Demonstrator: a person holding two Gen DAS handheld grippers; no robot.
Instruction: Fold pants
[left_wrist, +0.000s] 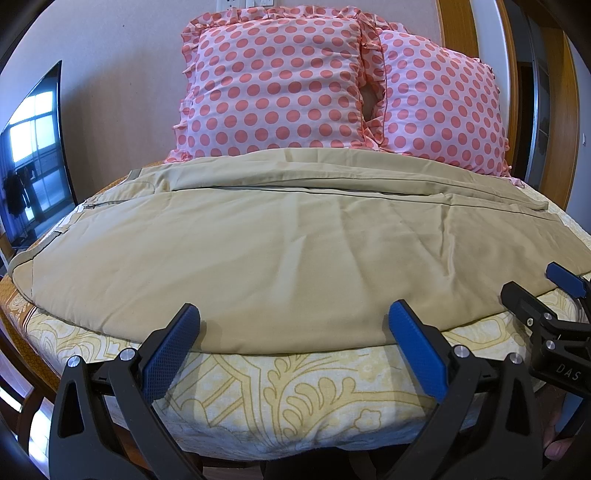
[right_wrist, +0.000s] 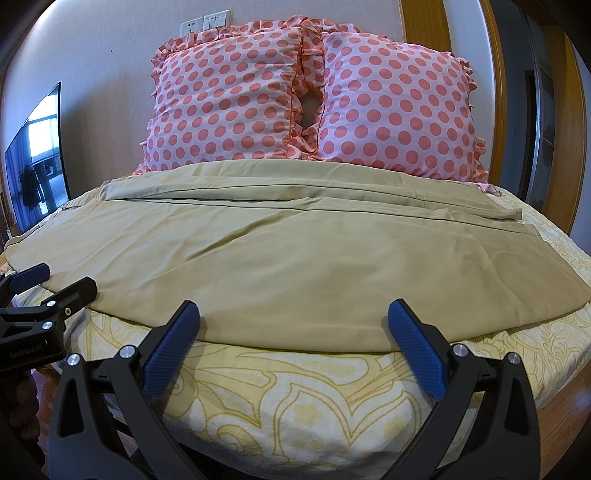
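Khaki pants (left_wrist: 288, 243) lie spread sideways across the bed, waistband at the left, leg ends at the right; they also show in the right wrist view (right_wrist: 295, 258). One leg lies near me, the other behind it by the pillows. My left gripper (left_wrist: 293, 317) is open and empty, its fingertips at the near edge of the pants. My right gripper (right_wrist: 293, 315) is open and empty at the same near edge, further right. The right gripper shows at the right of the left wrist view (left_wrist: 539, 284); the left gripper shows at the left of the right wrist view (right_wrist: 55, 280).
The bed has a cream sheet with a yellow pattern (left_wrist: 295, 398). Two pink polka-dot pillows (left_wrist: 273, 88) (left_wrist: 443, 107) lean on the wall behind the pants. A dark TV screen (left_wrist: 33, 158) stands at the left. A wooden door frame (left_wrist: 554, 110) is at the right.
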